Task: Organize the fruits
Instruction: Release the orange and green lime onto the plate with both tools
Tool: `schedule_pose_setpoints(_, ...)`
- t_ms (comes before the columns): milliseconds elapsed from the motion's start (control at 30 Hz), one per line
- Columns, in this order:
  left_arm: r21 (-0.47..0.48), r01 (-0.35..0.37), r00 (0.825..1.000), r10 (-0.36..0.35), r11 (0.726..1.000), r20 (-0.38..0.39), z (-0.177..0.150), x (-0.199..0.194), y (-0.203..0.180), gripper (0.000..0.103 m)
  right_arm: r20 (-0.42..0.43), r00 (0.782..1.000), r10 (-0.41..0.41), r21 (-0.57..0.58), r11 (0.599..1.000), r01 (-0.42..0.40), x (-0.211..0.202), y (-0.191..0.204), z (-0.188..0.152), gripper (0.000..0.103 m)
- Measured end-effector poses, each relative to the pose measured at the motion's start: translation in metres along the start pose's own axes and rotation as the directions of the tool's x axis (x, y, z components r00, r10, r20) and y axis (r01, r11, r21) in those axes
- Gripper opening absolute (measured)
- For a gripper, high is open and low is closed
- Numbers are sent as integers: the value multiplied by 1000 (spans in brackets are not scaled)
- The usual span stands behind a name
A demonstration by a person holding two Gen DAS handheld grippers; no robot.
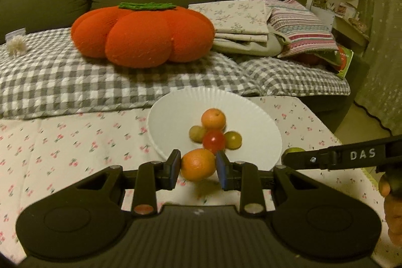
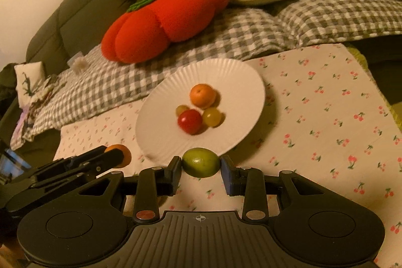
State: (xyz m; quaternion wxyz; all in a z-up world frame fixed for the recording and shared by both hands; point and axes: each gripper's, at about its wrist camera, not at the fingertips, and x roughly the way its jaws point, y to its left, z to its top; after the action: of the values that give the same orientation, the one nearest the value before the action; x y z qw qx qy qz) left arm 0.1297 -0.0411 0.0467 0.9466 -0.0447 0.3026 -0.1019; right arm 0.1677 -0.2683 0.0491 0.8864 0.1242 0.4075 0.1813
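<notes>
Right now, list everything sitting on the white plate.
The white plate holds one orange, a red tomato and two yellow-green grapes. The plate's near edge is hidden behind the grippers and the fruit they hold.

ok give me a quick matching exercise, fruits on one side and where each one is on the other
Things:
1. lime
2. tomato
3. held orange
4. far orange

Places:
A. middle of the plate, between two grapes
B. between the left gripper fingers
C. between the right gripper fingers
D. on the plate, on the sofa side of the tomato

Pairs: 1-C, 2-A, 3-B, 4-D
</notes>
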Motion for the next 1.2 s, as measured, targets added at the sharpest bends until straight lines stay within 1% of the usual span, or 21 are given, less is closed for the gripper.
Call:
schedule_pose_setpoints(133, 4, 18, 1000, -18, 1000, 0, 5, 18, -5, 29, 36, 998, -57, -48, 997, 59, 7, -1, 4, 33)
schedule_pose_setpoints(200, 1, 24, 1000, -24, 1000, -3, 6, 27, -5, 29, 50, 996, -69, -77, 994, 73, 11, 1, 4, 33)
schedule_pose_setpoints(400, 18, 9, 1000, -9, 1000, -16, 4, 44, -2, 29, 88, 993, -75, -191, 977, 91, 21, 12, 4, 33)
schedule_pose_setpoints(467, 36, 0, 1000, 1, 999, -18, 2, 48, -2, 29, 87, 993, -76, -206, 974, 92, 27, 12, 5, 33)
schedule_pose_setpoints(600, 39, 2, 1000, -1, 999, -25, 0, 53, 0, 29, 74, 994, -81, -239, 966, 97, 39, 14, 4, 33)
schedule_pose_setpoints(733, 58, 1, 1000, 0, 998, -14, -2, 54, 0, 30, 74, 994, -85, -275, 956, 102, 45, 17, 0, 33)
schedule_pose_setpoints(833, 60, -2, 1000, 3, 998, -19, -1, 53, -1, 33, 72, 995, -75, -278, 956, 92, 48, 16, 0, 34)
schedule_pose_setpoints(900, 49, -6, 1000, 7, 999, -18, 0, 52, 1, 46, 71, 995, -66, -268, 960, 83, 49, 15, 0, 34)
schedule_pose_setpoints(933, 45, -7, 1000, 8, 999, -15, 0, 51, 2, 48, 71, 995, -66, -263, 961, 82, 50, 14, 1, 34)
schedule_pose_setpoints(1067, 28, -15, 1000, 16, 999, -14, 2, 47, 4, 49, 73, 996, -60, -230, 970, 76, 46, 10, 4, 34)
schedule_pose_setpoints(1200, 5, -21, 1000, 21, 1000, -16, 3, 41, 8, 49, 70, 997, -37, -184, 982, 49, 43, 4, 9, 34)
